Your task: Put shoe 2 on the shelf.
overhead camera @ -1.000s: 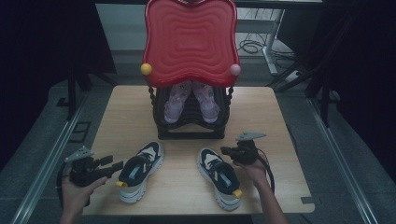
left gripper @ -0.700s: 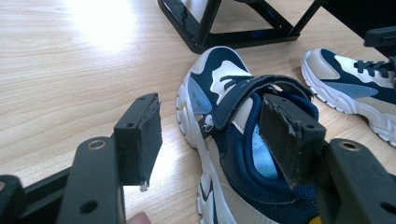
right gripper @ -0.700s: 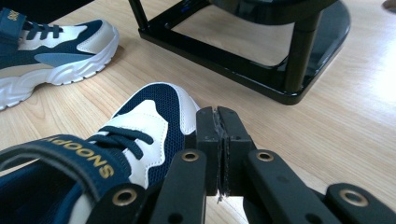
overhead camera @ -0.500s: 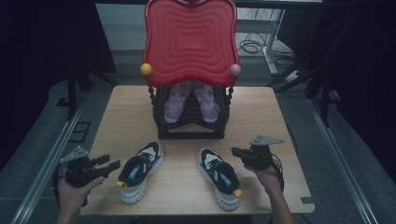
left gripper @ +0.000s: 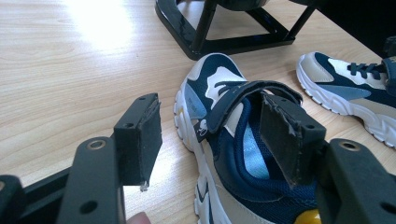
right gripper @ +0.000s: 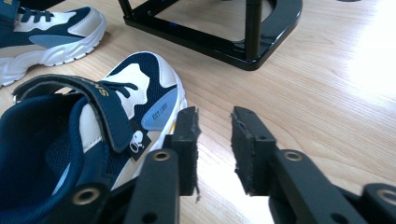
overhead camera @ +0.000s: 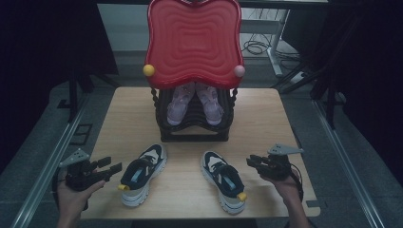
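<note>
My left gripper (overhead camera: 105,166) has its fingers (left gripper: 140,135) spread wide, nothing pinched. In the left gripper view the far finger sits in front of the collar of the navy, white and beige strap sneaker with the yellow heel tab (overhead camera: 141,173); I can't tell whether the pad touches it. The near finger hangs over bare wood. My read: staged to straddle the shoe's side wall for a pick by the collar.

My right gripper (overhead camera: 254,161) has its fingers (right gripper: 187,140) a narrow gap apart, having just been opening, with nothing between them. They hang just beside the toe end of the matching navy and white sneaker (overhead camera: 223,185), apart from it. Looks like a release or a reset, not a grip.

Both shoes rest sole-down on the light wooden bench (overhead camera: 128,109), toes pointing away from me toward the black tiered shoe rack (overhead camera: 195,130), well apart from each other so each gripper gets its own shoe without crowding.

The rack stands at mid-bench and carries a pair of pink sneakers (overhead camera: 195,102) on a tier. Its red wavy moulded panel (overhead camera: 194,40) stands up over the rack, so I judge a shoe has to go in from the open front, low.
</note>
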The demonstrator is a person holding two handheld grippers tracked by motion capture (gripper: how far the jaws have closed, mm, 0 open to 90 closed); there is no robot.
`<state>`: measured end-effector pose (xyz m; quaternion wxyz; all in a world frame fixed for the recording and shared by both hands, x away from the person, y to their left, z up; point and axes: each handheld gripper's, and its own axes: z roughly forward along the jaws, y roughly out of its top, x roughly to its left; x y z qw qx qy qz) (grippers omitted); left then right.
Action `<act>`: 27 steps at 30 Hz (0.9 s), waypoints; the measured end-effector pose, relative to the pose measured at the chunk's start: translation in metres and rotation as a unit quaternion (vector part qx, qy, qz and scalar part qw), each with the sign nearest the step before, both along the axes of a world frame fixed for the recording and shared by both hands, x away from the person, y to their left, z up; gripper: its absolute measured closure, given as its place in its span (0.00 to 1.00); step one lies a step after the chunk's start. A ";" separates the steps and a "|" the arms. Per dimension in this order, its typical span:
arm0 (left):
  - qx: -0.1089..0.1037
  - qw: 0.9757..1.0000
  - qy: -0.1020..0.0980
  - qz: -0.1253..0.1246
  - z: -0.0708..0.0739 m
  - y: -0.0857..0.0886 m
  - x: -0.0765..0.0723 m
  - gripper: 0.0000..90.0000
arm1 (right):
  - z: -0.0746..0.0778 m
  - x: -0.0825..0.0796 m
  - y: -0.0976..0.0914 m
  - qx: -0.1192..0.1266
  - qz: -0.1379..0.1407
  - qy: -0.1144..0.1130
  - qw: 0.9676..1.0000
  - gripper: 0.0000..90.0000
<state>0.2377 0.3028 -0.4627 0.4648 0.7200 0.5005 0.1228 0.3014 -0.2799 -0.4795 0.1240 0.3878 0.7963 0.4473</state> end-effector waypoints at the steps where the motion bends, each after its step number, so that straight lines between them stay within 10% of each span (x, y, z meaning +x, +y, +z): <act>1: 0.000 1.000 0.000 0.000 0.000 0.000 0.000 0.43 | 0.001 -0.001 -0.002 0.002 -0.002 -0.002 1.000 0.75; 11: 0.000 1.000 0.001 -0.009 0.002 -0.004 0.000 0.43 | 0.010 -0.010 -0.007 0.018 0.004 -0.005 1.000 0.57; 27: 0.009 1.000 0.002 -0.016 0.004 -0.010 0.000 0.46 | 0.026 -0.035 0.010 0.007 0.032 -0.004 0.999 0.54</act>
